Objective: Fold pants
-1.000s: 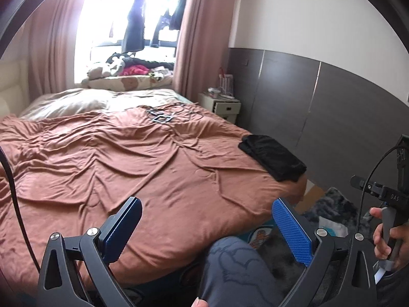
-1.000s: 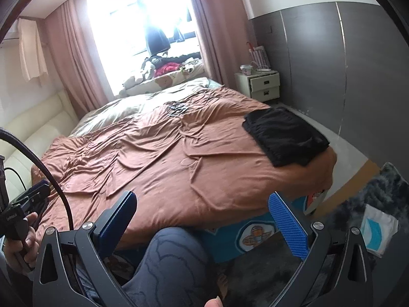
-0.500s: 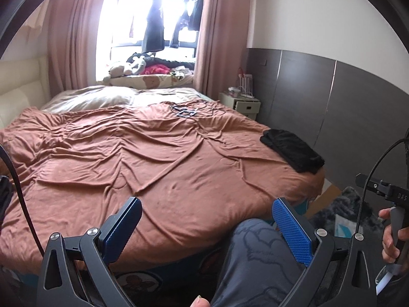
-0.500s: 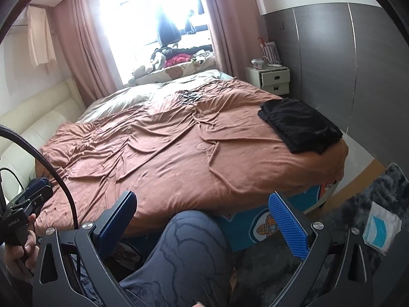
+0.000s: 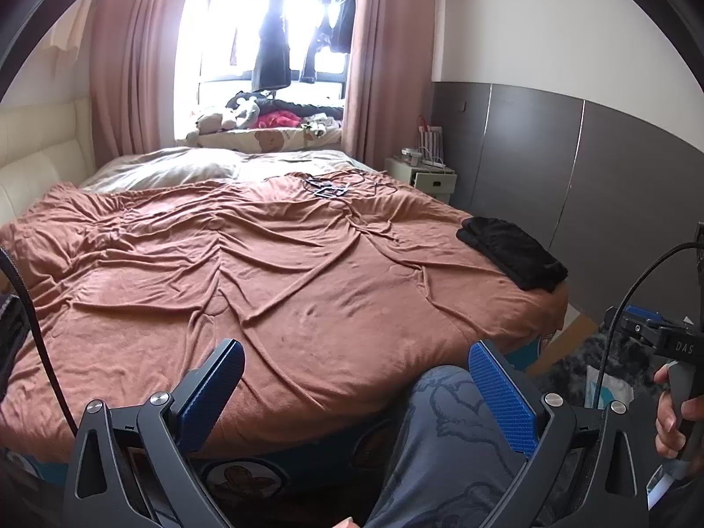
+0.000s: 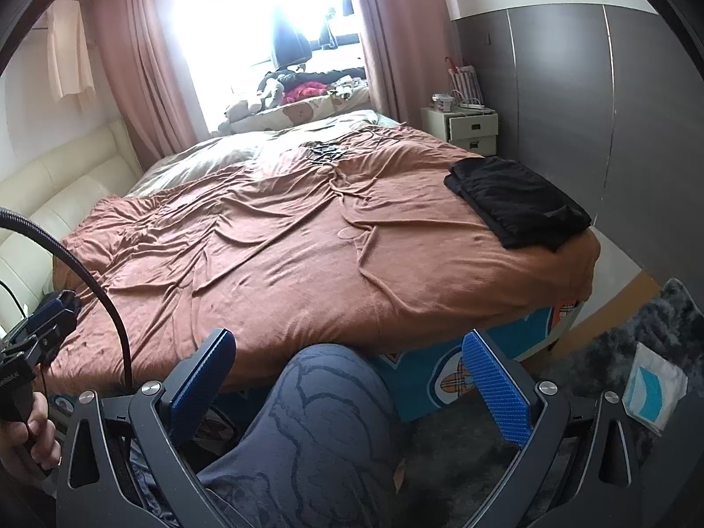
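Black folded pants (image 6: 517, 202) at brown bed's (image 6: 286, 255) right edge, both grippers' jaws released.

Knee (image 5: 444, 431) blocks near edge; bed (image 5: 286, 273) centre open

I am reading only one clear text: the white letters "DAS" are standing on the black plastic body of my right gripper (image 5: 673, 345), seen from my left wrist camera. In the right wrist camera, some small white letters are showing on the black body of my left gripper (image 6: 13, 376), but they are too small to read.
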`<action>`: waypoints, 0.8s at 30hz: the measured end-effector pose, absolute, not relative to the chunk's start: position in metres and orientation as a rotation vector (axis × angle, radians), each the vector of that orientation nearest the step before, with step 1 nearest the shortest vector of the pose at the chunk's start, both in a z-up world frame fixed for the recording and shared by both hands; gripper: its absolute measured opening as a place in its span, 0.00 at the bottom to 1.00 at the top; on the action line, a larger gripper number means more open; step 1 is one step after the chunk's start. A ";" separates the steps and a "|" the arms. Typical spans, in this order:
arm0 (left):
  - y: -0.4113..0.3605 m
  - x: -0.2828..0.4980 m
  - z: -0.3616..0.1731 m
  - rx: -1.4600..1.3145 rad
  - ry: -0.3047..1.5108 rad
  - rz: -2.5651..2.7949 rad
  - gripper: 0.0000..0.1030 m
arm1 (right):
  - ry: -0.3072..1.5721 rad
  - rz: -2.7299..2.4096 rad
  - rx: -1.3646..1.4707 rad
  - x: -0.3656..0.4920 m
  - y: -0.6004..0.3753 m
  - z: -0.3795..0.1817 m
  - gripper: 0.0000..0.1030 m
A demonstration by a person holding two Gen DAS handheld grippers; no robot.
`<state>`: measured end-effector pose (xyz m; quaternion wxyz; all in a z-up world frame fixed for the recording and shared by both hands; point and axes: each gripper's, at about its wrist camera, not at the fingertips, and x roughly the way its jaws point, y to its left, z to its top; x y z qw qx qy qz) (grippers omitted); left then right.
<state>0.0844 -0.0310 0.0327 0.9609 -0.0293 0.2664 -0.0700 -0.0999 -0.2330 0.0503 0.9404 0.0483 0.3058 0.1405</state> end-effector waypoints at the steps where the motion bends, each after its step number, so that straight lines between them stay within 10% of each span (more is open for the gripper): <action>1: -0.031 0.086 0.033 -0.061 0.542 -0.141 1.00 | 0.625 0.287 0.099 -0.100 -0.232 0.050 1.00; 24: -0.027 0.080 0.034 -0.064 0.522 -0.114 1.00 | 0.604 0.304 0.059 -0.111 -0.226 0.051 1.00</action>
